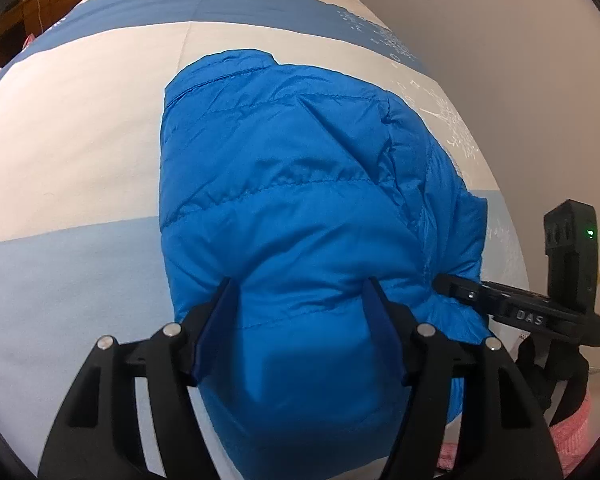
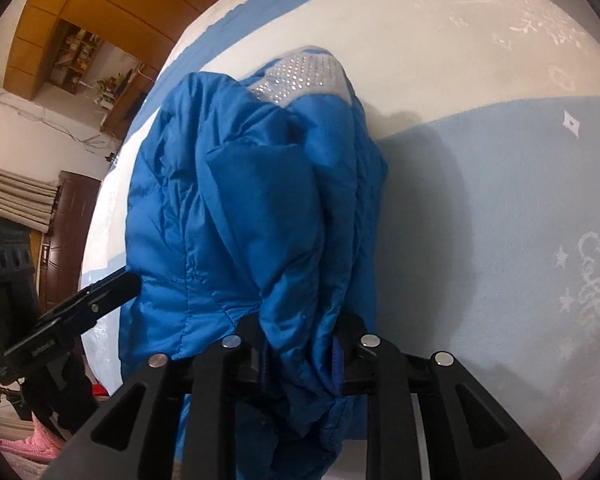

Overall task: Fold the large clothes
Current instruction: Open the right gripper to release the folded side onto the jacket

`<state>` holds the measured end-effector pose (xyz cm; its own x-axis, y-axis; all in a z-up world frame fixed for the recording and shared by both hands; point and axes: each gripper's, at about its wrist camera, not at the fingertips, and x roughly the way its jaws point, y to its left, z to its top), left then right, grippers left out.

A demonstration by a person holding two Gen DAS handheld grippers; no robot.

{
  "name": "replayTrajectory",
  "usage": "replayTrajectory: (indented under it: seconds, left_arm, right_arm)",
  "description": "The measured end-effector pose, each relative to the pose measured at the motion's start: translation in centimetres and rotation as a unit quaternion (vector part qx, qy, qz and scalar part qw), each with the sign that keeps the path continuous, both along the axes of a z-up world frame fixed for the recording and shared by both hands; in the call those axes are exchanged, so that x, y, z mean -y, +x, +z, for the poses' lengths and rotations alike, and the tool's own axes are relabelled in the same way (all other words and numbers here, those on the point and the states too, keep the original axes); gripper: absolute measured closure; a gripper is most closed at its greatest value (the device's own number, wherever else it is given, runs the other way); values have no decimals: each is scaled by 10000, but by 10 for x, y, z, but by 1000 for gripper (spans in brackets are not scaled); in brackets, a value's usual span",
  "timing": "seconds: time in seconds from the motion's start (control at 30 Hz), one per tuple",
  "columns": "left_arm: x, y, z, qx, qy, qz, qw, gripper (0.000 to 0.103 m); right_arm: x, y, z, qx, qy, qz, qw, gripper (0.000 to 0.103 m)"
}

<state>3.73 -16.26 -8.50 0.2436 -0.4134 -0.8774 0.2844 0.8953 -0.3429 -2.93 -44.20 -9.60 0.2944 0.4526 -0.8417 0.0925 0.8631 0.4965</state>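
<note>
A bright blue quilted puffer jacket [image 1: 292, 184] lies bunched on a bed with a cream and blue cover [image 1: 72, 152]. My left gripper [image 1: 300, 300] is open, its fingers straddling the jacket's near edge. The right gripper's finger [image 1: 456, 286] presses into the jacket's right side. In the right wrist view my right gripper [image 2: 300, 344] is shut on a gathered fold of the jacket [image 2: 236, 208], whose silver dotted lining [image 2: 300, 76] shows at the far end. The left gripper's finger [image 2: 108, 288] touches the jacket's left edge.
A plain wall [image 1: 500, 40] runs along the bed's right side. Wooden cabinets and shelves [image 2: 72, 40] and a dark door [image 2: 72, 216] stand beyond the bed's left side. A pink knitted cloth [image 1: 572, 436] lies near the bed's edge.
</note>
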Motion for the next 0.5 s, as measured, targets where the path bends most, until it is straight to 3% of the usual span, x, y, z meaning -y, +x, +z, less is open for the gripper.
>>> replayTrajectory:
  seconds: [0.1, 0.23, 0.33, 0.5]
  left_arm:
    - [-9, 9, 12, -45, -72, 143, 9999, 49]
    - [-21, 21, 33, -3, -270, 336, 9991, 56]
    - [-10, 30, 42, 75, -268, 311, 9991, 60]
    - [18, 45, 39, 95, -221, 175, 9996, 62]
  right_arm:
    - [5, -2, 23, 68, -220, 81, 9997, 73]
    - [-3, -4, 75, 667, -1068, 310, 9916, 70]
    - [-21, 8, 105, 1065, -1046, 619, 9869, 70]
    - [-51, 44, 96, 1079, -1014, 950, 9844, 72]
